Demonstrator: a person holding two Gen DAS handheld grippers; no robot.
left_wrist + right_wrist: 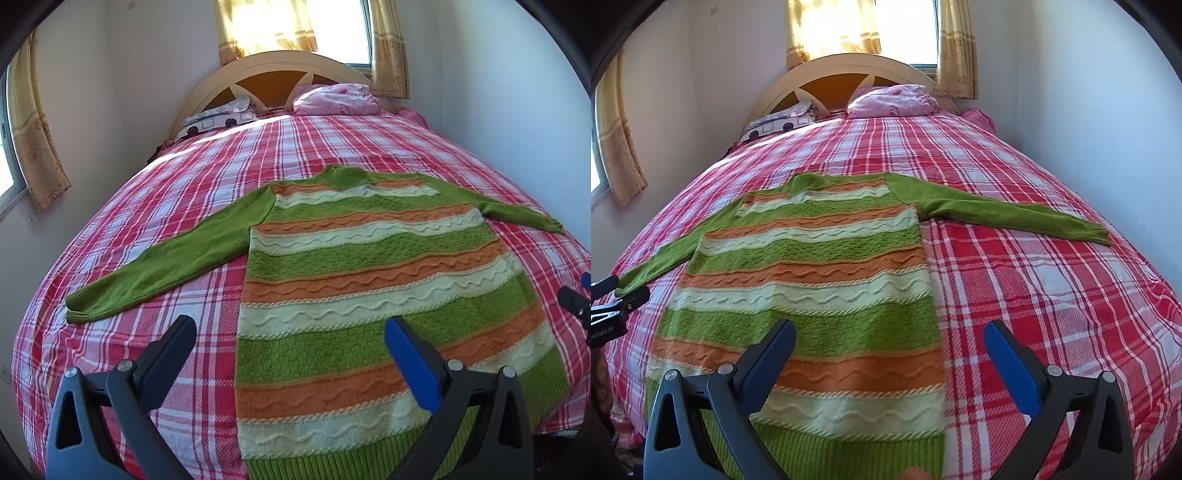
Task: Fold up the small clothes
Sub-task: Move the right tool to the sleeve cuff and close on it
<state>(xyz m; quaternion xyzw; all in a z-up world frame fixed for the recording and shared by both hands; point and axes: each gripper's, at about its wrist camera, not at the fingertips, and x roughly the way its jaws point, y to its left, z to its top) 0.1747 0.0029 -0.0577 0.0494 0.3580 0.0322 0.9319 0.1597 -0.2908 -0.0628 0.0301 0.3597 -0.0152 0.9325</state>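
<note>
A knitted sweater [369, 280] with green, orange and cream stripes lies flat on the bed, collar toward the headboard, both plain green sleeves spread out sideways. In the right wrist view the same sweater [812, 288] fills the left half. My left gripper [290, 328] hovers open over the sweater's lower left edge, near the hem, holding nothing. My right gripper [890, 334] hovers open over the lower right edge of the sweater, also holding nothing. The left sleeve cuff [79, 306] lies far left; the right sleeve cuff [1102, 236] lies far right.
The bed carries a red, white and pink plaid cover [1052, 295]. A pink pillow [336, 98] and a patterned pillow [218, 118] lie by the wooden headboard [280, 70]. Walls stand close on both sides. Curtained windows are behind and at the left.
</note>
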